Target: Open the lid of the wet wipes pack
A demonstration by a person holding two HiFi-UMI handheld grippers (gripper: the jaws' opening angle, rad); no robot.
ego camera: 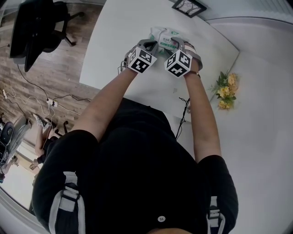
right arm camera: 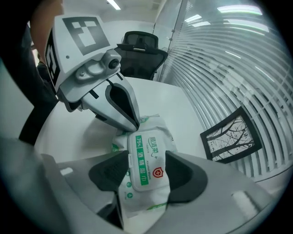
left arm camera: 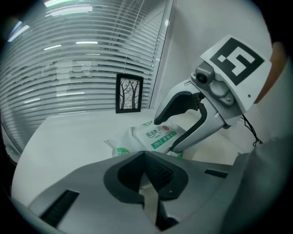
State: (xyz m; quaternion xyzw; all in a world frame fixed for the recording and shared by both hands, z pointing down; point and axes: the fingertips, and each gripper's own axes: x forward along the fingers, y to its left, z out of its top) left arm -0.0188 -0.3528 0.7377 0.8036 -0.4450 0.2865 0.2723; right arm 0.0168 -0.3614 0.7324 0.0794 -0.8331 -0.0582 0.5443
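Note:
The wet wipes pack (ego camera: 165,37) lies at the far side of the white table (ego camera: 114,50). It is a white soft pack with green print, and its flat lid (right arm camera: 145,157) is closed. My right gripper (right arm camera: 146,169) points steeply down over it. Its pads lie against both long sides of the lid, one pad at the small tab on the lid's left edge. My left gripper (right arm camera: 135,125) is shut on the pack's far end seam. In the left gripper view a white strip of the pack (left arm camera: 153,135) shows between the closed jaws of the left gripper (left arm camera: 147,157).
A black framed tree picture (ego camera: 188,6) leans at the table's back by the window blinds (left arm camera: 68,68). Yellow flowers (ego camera: 225,89) lie to the right on the table. A black office chair (ego camera: 43,23) stands on the wooden floor at the left. A thin cable (ego camera: 183,114) hangs near the front edge.

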